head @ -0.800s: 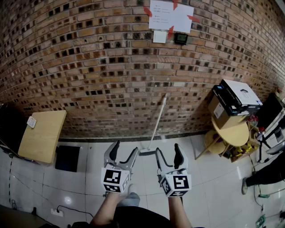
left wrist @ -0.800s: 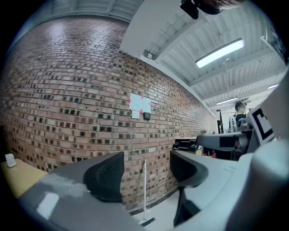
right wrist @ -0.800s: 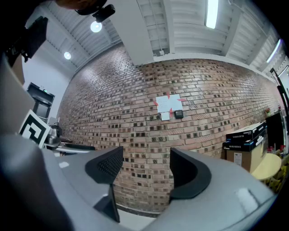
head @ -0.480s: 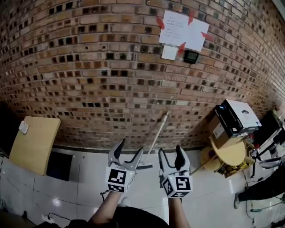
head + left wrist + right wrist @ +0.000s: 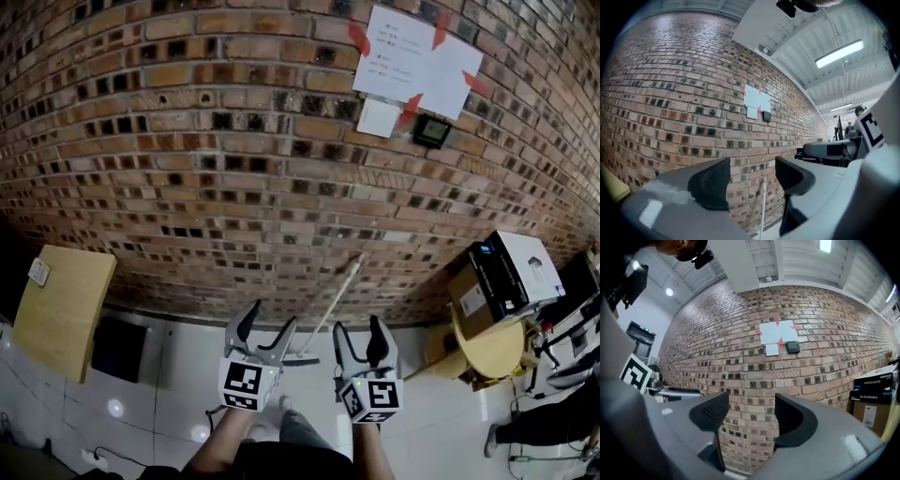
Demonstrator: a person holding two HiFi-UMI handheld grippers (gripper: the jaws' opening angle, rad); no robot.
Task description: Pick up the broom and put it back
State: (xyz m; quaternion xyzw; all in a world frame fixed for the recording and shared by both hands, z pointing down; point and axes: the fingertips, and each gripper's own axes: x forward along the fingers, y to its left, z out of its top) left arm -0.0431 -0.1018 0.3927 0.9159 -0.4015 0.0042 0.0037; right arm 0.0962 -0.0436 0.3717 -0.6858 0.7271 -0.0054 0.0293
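Broom (image 5: 338, 300) leans on brick wall (image 5: 187, 187), just ahead, untouched | L gripper (image 5: 270, 323) + R gripper (image 5: 358, 333): jaws apart, empty | tip: step closer, clamp it mid-length, squarely.

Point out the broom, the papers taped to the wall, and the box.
broom (image 5: 337, 302): head view, midway along its pale handle.
papers (image 5: 412, 58): head view, centre of the large white sheet.
box (image 5: 523, 265): head view, its white top face.
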